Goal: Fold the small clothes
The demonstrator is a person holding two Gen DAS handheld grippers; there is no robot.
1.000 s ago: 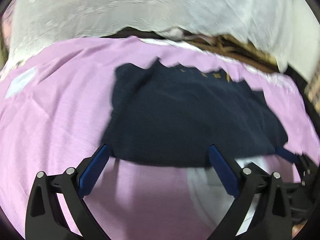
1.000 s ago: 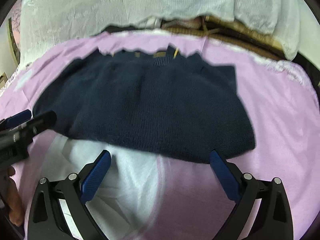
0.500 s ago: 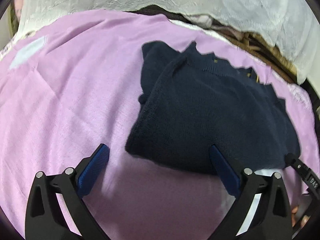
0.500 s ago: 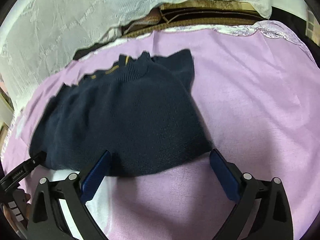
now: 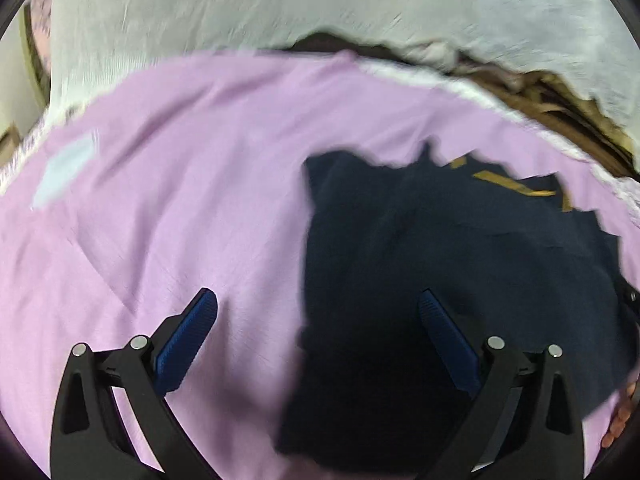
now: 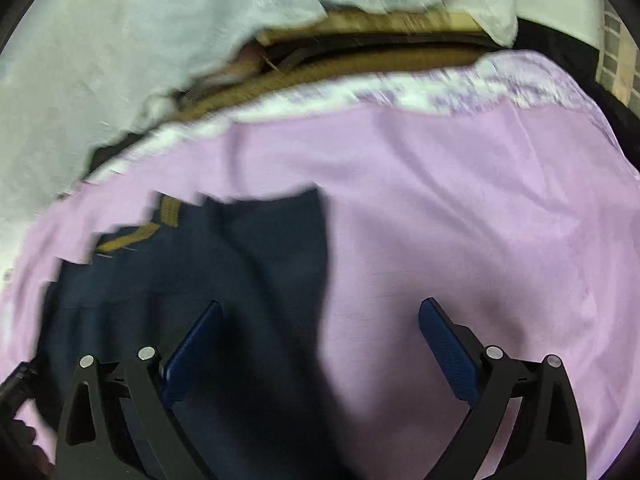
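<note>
Both wrist views look down closely, sharing the sweater (image 5: 460, 264).

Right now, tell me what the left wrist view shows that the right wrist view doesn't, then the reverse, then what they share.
Only the left wrist view shows a pale blue patch on the purple sheet and the left gripper, open over the navy sweater's left edge.

Only the right wrist view shows a brick wall at the far right and the right gripper, open across the sweater's right edge.

Both show the sweater with its mustard trim, the purple sheet, the white lace cloth behind it, and blue fingers.
</note>
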